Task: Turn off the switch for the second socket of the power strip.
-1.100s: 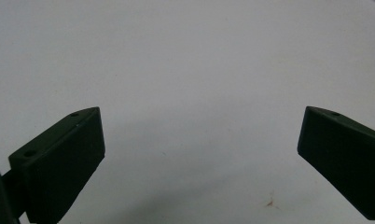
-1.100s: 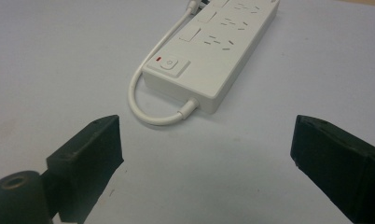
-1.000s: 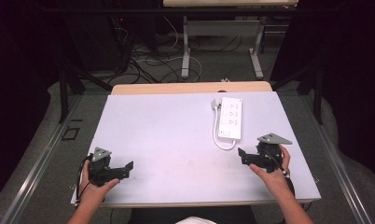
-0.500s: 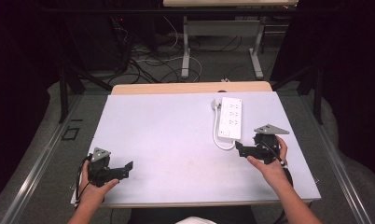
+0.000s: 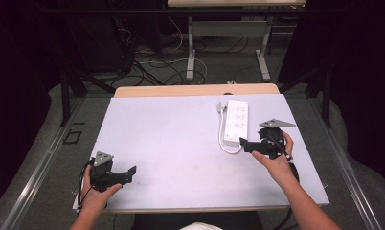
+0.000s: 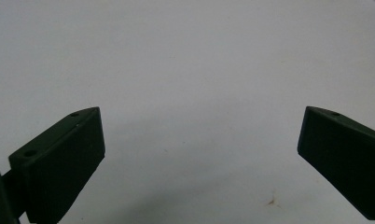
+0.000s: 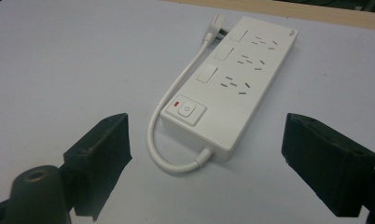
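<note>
Power strip (image 5: 237, 121), white, lies flat on the table (image 5: 171, 143) at right of centre in the high view, long axis running up-frame. Its short cord (image 7: 164, 126) loops from the near end along its left side to the plug (image 7: 217, 23) at the far end. Right tongs (image 5: 244, 143) sit just below the strip's near end, tips close to the cord loop, touching nothing. Jaws are spread and have just been closing a little; in the right gripper view the strip lies ahead of them, not between them. Left tongs (image 5: 131, 170) at lower left of the high view, well apart from the strip, jaws spread wide over bare table.
</note>
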`<action>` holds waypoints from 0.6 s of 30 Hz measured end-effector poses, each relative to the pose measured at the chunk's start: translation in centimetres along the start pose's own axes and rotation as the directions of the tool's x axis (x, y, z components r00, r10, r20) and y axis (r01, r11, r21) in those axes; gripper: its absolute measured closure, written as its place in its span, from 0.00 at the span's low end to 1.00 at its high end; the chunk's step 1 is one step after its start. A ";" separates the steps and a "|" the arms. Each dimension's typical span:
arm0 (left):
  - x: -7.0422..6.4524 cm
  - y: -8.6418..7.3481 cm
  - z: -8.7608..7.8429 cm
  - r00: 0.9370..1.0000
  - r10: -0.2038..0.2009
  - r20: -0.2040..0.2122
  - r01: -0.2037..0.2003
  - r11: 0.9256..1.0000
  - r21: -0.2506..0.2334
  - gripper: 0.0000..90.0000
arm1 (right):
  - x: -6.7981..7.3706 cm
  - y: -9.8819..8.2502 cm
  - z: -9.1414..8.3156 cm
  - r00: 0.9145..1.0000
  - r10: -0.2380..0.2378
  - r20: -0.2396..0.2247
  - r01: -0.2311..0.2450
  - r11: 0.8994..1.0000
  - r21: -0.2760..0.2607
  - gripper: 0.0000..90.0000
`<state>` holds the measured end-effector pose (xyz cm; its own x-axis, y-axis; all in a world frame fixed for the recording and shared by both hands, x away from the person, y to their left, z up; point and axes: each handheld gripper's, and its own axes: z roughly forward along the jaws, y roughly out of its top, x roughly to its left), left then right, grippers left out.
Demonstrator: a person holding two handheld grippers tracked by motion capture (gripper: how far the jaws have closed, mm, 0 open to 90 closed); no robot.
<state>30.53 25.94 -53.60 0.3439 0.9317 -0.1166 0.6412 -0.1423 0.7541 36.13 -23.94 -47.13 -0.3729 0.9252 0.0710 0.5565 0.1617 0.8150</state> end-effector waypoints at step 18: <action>0.0 0.0 0.1 1.000 0.001 -0.002 -0.001 1.000 0.003 0.00 | -0.6 2.6 0.0 1.000 0.011 0.003 -0.011 1.000 0.015 0.22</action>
<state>30.57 25.93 -53.64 0.3430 0.9323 -0.1150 0.6428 -0.1437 0.7525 37.80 -24.10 -44.99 -0.3644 0.9280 0.0782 0.5719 0.1567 0.8052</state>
